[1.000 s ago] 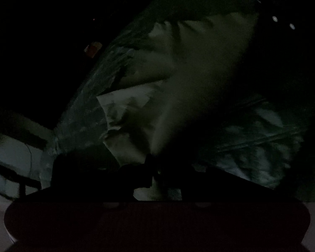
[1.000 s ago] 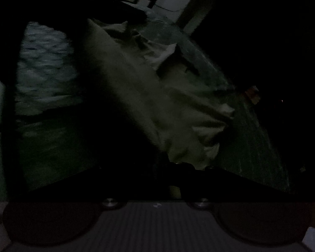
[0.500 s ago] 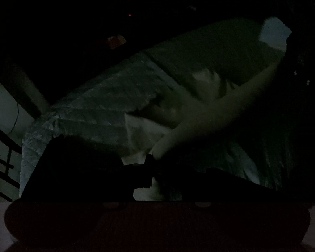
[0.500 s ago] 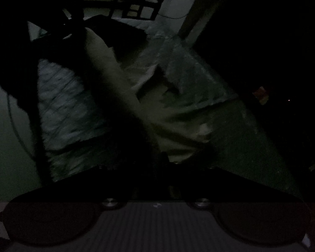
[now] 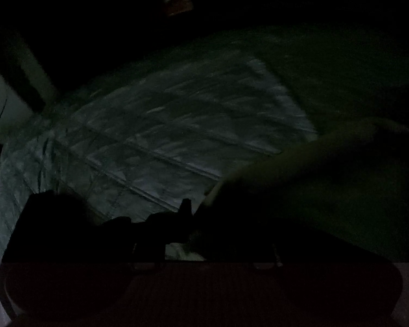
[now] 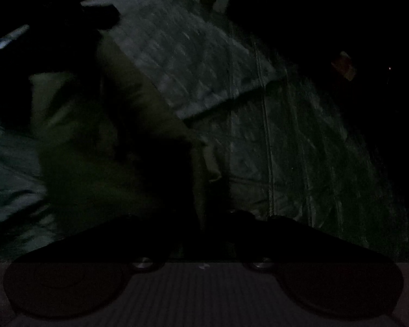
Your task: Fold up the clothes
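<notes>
The pale garment (image 5: pixel 300 163) is stretched between the left gripper (image 5: pixel 193 218) and right gripper (image 6: pixel 204 218), ahead of each (very dark); both jaws are opening, cloth between them. The fold looks unfinished.

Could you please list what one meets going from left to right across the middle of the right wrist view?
Rumpled bluish bedding → pale garment, hanging toward the right gripper, whose jaws are opening → quilted cover → small reddish object in the dark at right.
</notes>
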Demonstrator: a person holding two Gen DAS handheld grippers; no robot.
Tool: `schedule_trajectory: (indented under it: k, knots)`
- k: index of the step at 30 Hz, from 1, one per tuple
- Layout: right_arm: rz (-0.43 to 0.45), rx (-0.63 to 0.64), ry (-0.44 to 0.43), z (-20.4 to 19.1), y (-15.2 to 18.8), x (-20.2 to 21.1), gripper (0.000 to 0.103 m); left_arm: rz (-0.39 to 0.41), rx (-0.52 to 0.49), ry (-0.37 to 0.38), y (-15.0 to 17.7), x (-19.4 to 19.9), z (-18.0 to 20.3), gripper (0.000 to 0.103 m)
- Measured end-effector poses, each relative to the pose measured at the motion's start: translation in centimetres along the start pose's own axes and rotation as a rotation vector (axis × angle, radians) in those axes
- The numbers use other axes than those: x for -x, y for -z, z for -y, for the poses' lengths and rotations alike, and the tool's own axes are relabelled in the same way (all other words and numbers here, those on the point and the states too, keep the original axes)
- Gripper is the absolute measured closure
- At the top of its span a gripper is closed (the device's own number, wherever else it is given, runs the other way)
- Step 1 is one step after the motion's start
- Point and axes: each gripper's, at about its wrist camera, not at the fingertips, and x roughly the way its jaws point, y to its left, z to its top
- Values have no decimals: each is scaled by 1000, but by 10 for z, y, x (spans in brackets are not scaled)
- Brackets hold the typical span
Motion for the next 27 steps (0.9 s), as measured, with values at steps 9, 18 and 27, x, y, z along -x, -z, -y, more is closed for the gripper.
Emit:
schedule_trajectory:
  k: [9, 18, 27]
  knots:
    - [102, -113, 382, 0, 10, 13, 34, 155, 225, -136, 19, 35, -29, 67]
    - [222, -245, 187, -48, -11, 19, 42, 108, 256, 107, 26, 30, 9, 64]
    - [143, -579, 233, -9, 33, -6, 27, 20, 489, 31, 30, -8, -44, 63]
